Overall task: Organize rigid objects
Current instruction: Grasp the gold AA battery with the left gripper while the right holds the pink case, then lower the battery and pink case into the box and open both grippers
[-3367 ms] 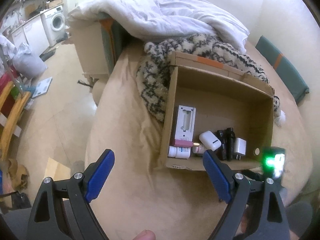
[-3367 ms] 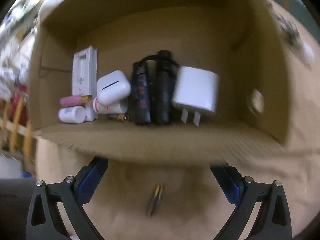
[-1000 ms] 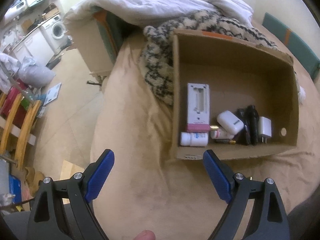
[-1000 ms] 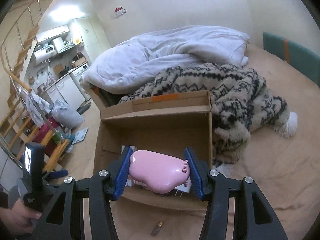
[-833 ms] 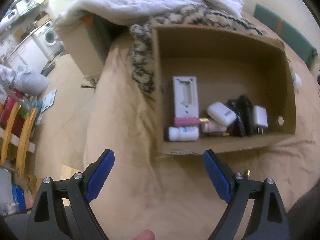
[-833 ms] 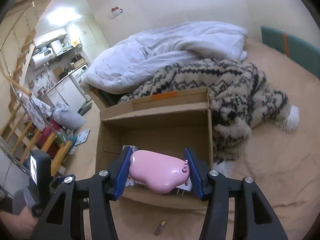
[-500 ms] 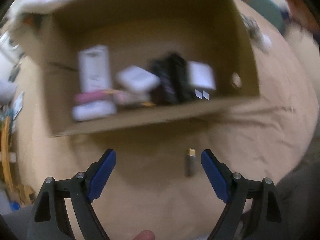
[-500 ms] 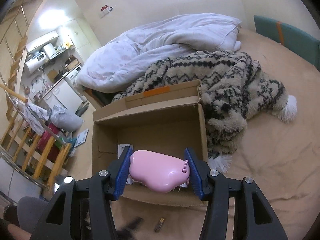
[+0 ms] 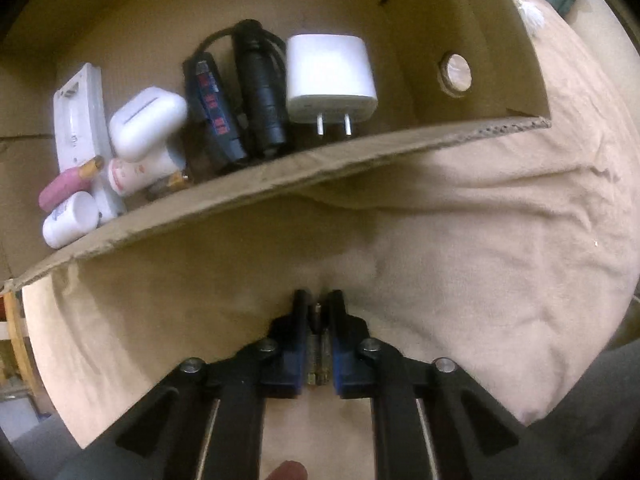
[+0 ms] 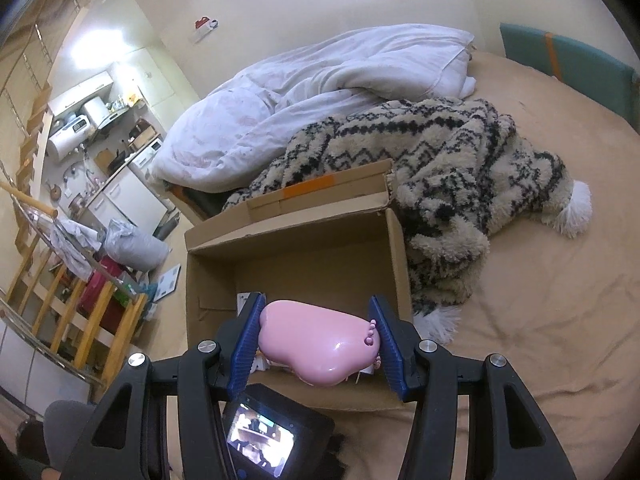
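My left gripper (image 9: 318,300) points down at the beige bed sheet in front of an open cardboard box (image 9: 360,152). Its jaws are shut on a small dark stick with a gold end (image 9: 319,344), and the pads press both its sides. In the box lie a white charger (image 9: 330,72), black gadgets (image 9: 260,88), a white earbud case (image 9: 146,128), a white bottle (image 9: 70,220) and a pink tube (image 9: 64,186). My right gripper (image 10: 316,332) hovers over the box's (image 10: 396,248) near edge, shut on a glossy pink foot-shaped object (image 10: 316,344).
A patterned fleece blanket (image 10: 440,168) lies against the box's far and right sides, with a white duvet (image 10: 320,88) behind it. A teal cushion (image 10: 568,60) sits at the far right. The back of the left gripper's unit with its lit screen (image 10: 264,440) shows below the right gripper.
My left gripper has dropped from above the box to the sheet in front of it and closed on the small stick. The right gripper kept hold of the pink object, nearly still.
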Action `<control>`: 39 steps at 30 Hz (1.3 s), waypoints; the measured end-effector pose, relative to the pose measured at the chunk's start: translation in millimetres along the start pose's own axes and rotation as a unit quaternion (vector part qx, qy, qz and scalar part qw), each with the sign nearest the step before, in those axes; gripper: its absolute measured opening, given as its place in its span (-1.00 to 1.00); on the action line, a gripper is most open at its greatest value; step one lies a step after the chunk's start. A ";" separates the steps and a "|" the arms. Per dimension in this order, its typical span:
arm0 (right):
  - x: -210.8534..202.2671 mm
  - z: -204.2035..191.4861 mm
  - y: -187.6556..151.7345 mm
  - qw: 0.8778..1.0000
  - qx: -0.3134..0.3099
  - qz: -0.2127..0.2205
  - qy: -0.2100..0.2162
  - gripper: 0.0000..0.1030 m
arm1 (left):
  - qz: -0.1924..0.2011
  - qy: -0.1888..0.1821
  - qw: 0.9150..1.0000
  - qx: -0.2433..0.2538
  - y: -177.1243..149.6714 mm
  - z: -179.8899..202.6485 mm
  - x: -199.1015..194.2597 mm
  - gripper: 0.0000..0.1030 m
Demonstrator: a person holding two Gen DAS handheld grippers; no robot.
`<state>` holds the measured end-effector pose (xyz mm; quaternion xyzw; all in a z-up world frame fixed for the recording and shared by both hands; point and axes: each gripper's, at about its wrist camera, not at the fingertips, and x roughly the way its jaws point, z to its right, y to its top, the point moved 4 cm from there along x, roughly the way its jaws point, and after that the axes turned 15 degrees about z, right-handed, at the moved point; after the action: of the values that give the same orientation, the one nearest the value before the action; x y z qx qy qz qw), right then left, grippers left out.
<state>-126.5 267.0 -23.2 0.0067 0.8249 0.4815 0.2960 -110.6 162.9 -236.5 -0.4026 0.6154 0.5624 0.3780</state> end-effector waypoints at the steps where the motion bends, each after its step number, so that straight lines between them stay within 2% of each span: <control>1: 0.1 -1.3 -0.3 1.000 -0.001 0.000 0.000 0.10 | 0.000 -0.007 1.000 0.005 -0.1 -2.0 -0.5 -0.82; 12: 1.4 -2.9 -4.4 1.000 -0.004 -0.006 -0.007 0.10 | 0.023 0.045 0.999 -0.002 -15.2 -66.8 -35.0 -0.82; 18: 4.7 -4.5 -8.9 1.000 -0.010 -0.013 -0.011 0.10 | 0.077 0.078 0.993 -0.032 -15.7 -123.4 -84.7 -0.82; 26: 10.0 -10.4 -11.1 1.000 -0.021 -0.013 -0.011 0.10 | 0.177 0.091 0.978 -0.066 25.2 -182.5 -162.1 -0.82; 27: 10.3 -11.3 -10.7 1.000 -0.021 -0.012 -0.009 0.10 | 0.186 0.091 0.976 -0.067 33.9 -169.0 -169.7 -0.82; 29: 11.7 -12.1 -9.2 1.000 -0.021 -0.010 -0.007 0.10 | 0.207 0.093 0.972 -0.066 50.4 -175.3 -182.5 -0.82; 32: 16.2 -13.9 -6.2 1.000 -0.023 -0.010 -0.006 0.10 | 0.226 0.091 0.968 -0.060 61.0 -164.3 -193.1 -0.82; 39: 37.4 -17.6 8.1 1.000 -0.024 -0.007 -0.010 0.10 | 0.245 0.069 0.966 -0.051 99.9 -151.3 -182.7 -0.82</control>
<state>-168.3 268.4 -28.4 -0.0013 0.8101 0.4988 0.3081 -133.2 29.2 -17.6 -0.2966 0.6902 0.6394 0.1641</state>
